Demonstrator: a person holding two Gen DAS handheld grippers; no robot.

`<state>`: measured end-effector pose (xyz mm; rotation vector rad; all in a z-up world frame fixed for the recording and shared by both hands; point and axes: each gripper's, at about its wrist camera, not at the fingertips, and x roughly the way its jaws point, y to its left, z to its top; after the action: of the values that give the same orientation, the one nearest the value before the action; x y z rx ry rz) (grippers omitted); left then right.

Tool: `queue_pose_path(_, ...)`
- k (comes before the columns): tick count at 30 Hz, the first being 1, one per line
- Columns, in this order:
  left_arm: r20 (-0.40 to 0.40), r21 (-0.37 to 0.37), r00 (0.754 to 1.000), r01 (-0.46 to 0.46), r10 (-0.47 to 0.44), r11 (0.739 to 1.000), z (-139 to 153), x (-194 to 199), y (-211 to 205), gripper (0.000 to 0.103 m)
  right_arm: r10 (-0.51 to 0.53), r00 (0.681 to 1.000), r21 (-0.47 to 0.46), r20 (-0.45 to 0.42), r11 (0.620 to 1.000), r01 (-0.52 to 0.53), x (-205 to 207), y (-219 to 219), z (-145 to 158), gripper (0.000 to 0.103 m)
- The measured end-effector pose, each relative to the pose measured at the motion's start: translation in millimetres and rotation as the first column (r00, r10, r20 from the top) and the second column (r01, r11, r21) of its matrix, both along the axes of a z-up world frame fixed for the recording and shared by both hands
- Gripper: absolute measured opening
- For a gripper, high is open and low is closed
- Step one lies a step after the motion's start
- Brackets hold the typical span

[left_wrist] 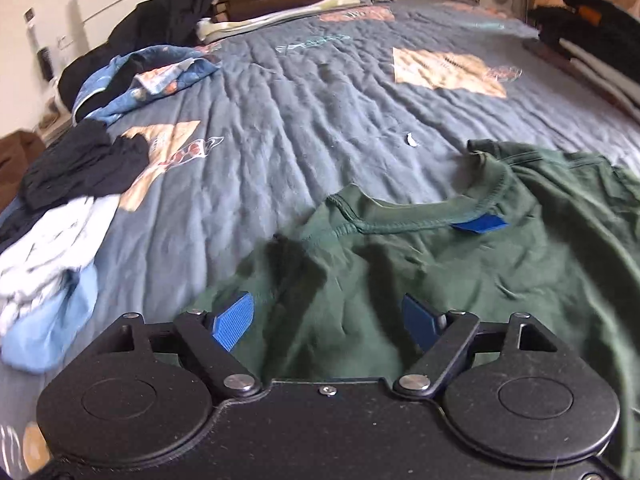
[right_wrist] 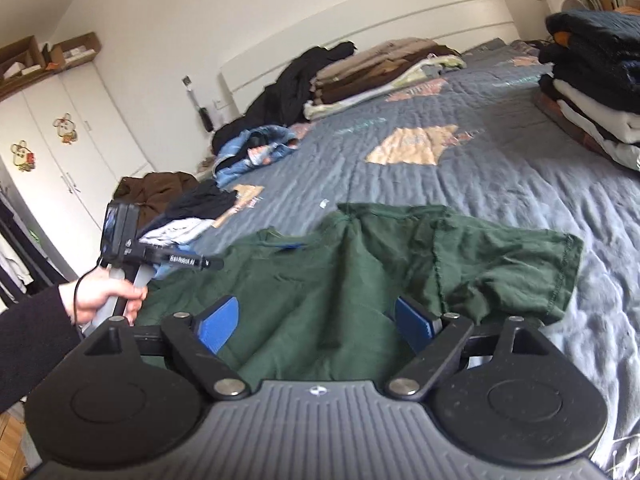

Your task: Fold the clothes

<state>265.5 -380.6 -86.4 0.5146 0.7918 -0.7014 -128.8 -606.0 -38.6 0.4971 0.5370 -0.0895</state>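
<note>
Your left gripper (left_wrist: 326, 320) sat nearest the lens, its 2 blue pads (left_wrist: 234, 322) spread wide above the green T-shirt (left_wrist: 460, 272), gripping nothing. Your right gripper (right_wrist: 318, 324) likewise stood open over the same shirt (right_wrist: 360, 276), pads clear of the cloth. The shirt lay rumpled on the grey-blue quilt (left_wrist: 320, 100), collar (left_wrist: 420, 216) toward the headboard, 1 sleeve (right_wrist: 520, 268) spread out to the right. Your left hand (right_wrist: 106, 300) held its gripper's handle beside the shirt.
</note>
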Motion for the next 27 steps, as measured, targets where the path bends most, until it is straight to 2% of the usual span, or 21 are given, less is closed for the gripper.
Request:
queue_pose_path(2, 0.005, 0.027, 1.000, 0.003, -0.003, 1.000, -8, 8, -6, 0.077, 0.002, 1.000, 0.000, -0.022, 1.000, -0.002, 2, 0, -6, 0.085)
queue_pose_path(3, -0.004, 0.036, 1.000, -0.003, 0.003, 0.999, -12, 14, -9, 0.062, 0.005, 1.000, -0.001, -0.030, 1.000, -0.005, 3, 0, -9, 0.085)
queue_pose_path(4, -0.027, 0.045, 1.000, -0.009, 0.011, 0.999, -16, 18, -9, 0.032, 0.008, 0.999, -0.002, -0.038, 1.000, -0.008, 4, 0, -11, 0.085)
queue_pose_path(5, -0.051, 0.052, 0.999, -0.015, 0.017, 0.999, -21, 22, -9, 0.019, 0.012, 0.999, -0.004, -0.043, 1.000, -0.012, 4, 0, -13, 0.085)
queue_pose_path(6, -0.069, 0.050, 0.997, -0.013, 0.017, 0.999, -24, 25, -9, 0.017, 0.017, 0.999, -0.007, -0.047, 1.000, -0.017, 4, 0, -14, 0.085)
queue_pose_path(9, -0.058, 0.057, 0.998, 0.002, 0.002, 0.998, -24, 28, -12, 0.012, 0.019, 0.999, -0.001, -0.040, 1.000, -0.019, 4, 0, -14, 0.085)
queue_pose_path(13, -0.006, 0.008, 1.000, -0.024, 0.024, 1.000, -6, 37, -16, 0.003, 0.015, 1.000, 0.015, -0.027, 1.000, -0.014, 2, -1, -14, 0.085)
queue_pose_path(16, 0.013, -0.003, 0.998, -0.055, 0.055, 0.998, 3, 48, -23, 0.003, 0.015, 1.000, 0.016, -0.022, 1.000, -0.014, 1, 0, -13, 0.085)
queue_pose_path(19, -0.012, 0.065, 1.000, -0.023, 0.024, 0.998, -2, 53, -32, 0.003, 0.017, 1.000, 0.022, -0.016, 1.000, -0.016, 1, 0, -13, 0.085)
queue_pose_path(21, 0.061, 0.101, 0.998, -0.004, -0.002, 0.995, 1, 45, -37, 0.010, 0.017, 1.000, 0.022, -0.010, 1.000, -0.016, 0, 1, -11, 0.085)
queue_pose_path(23, 0.049, 0.121, 0.999, 0.013, -0.019, 0.993, 0, 42, -38, 0.039, 0.018, 1.000, 0.023, -0.010, 1.000, -0.017, -1, 1, -11, 0.085)
queue_pose_path(24, 0.037, 0.138, 0.999, 0.021, -0.027, 0.990, -3, 41, -37, 0.060, 0.018, 1.000, 0.024, -0.010, 1.000, -0.018, -1, 1, -11, 0.085)
queue_pose_path(27, 0.011, 0.177, 0.999, 0.034, -0.037, 0.984, -13, 37, -33, 0.062, 0.019, 1.000, 0.021, -0.015, 1.000, -0.019, -1, 1, -12, 0.085)
